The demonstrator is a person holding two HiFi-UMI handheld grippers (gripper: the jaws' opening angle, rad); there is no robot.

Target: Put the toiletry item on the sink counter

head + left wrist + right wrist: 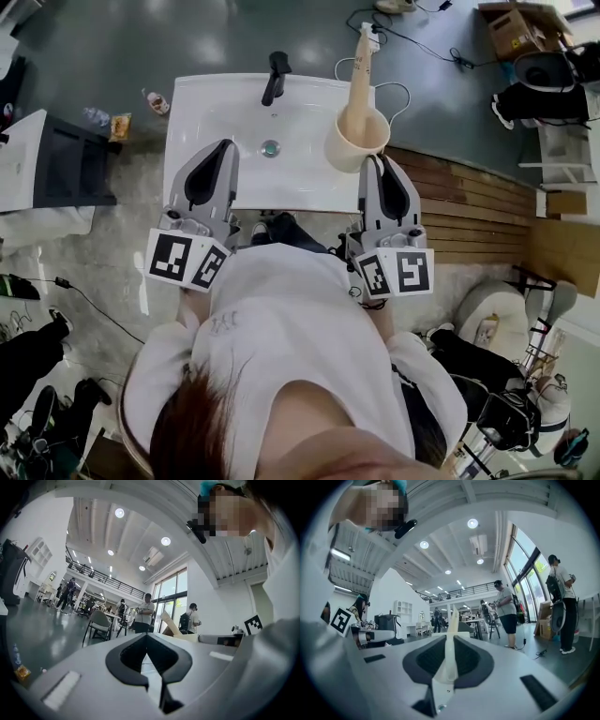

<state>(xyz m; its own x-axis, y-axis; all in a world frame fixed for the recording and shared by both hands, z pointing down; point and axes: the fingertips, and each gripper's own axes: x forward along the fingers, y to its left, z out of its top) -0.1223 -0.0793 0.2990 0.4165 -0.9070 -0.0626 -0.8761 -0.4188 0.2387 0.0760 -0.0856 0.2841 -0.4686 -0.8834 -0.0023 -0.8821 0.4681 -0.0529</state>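
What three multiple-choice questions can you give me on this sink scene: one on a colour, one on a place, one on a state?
1. What colour is the faucet?
A. black
B. gold
C. red

2. Where is the tube?
A. lying beside the faucet
B. standing in the cup
C. hanging from the faucet

3. What state is the right gripper in?
A. open and empty
B. shut on the faucet
C. shut on the cup's rim

Answers:
1. A: the head view shows a black faucet at the back of the white sink counter.
2. B: the tube sticks up out of the cup at the counter's right edge.
3. C: the right gripper view shows the cream cup wall pinched between the jaws.
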